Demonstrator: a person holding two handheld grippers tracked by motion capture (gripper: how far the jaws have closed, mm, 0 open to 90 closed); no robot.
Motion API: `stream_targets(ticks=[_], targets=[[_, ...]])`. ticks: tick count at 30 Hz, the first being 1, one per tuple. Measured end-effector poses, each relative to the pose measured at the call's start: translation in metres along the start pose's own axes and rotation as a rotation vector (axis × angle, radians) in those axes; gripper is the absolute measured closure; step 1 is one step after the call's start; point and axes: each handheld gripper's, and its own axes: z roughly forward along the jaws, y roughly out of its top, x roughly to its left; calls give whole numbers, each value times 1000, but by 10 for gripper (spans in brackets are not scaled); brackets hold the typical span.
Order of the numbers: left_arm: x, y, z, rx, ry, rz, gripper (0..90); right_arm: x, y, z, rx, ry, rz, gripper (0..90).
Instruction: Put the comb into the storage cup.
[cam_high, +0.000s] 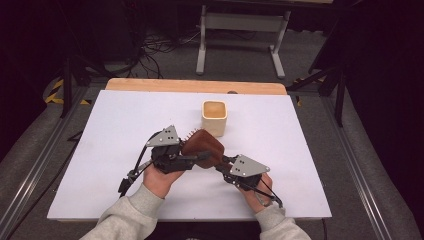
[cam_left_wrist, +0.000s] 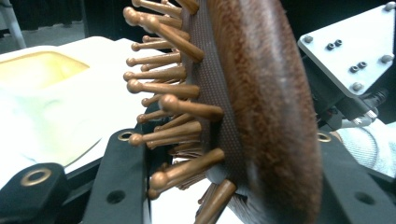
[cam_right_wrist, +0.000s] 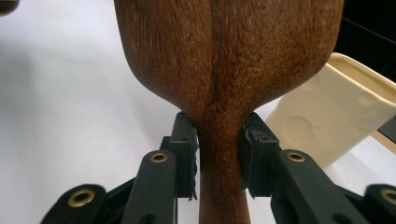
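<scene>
Left gripper (cam_high: 192, 159): clamped across wooden hairbrush (cam_high: 204, 146) head, above table (cam_high: 115, 150), just before cream cup (cam_high: 214, 118). Right gripper (cam_high: 226, 167): closed on brush neck. Handling advice: keep both grips firm, brush level, pins clear of cup rim when transferring.

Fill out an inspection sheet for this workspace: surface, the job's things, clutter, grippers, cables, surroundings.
Surface: white tabletop with a wooden strip along the far edge.
Job's things: wooden hairbrush held above the table, bristle pins facing the cream square cup that stands upright behind it.
Clutter: nothing seen.
Grippers: left gripper shut on the brush head; right gripper shut on the brush handle, just below the head.
Cables: one trails from each gripper toward the person; a tangle of cables lies on the floor beyond the table.
Surroundings: dark room, grey floor, white frame legs behind the table.
</scene>
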Motion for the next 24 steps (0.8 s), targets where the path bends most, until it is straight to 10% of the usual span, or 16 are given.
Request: stream_targets(ticks=[12, 19, 24], targets=[[-5, 24, -4, 3, 4, 43, 571, -7, 2, -10, -72, 23, 27, 516], [-2, 45, -13, 16, 25, 82, 569, -20, 1, -19, -122, 32, 126, 123], [-1, 54, -15, 22, 32, 97, 568, -29, -2, -23, -130, 31, 184, 11]])
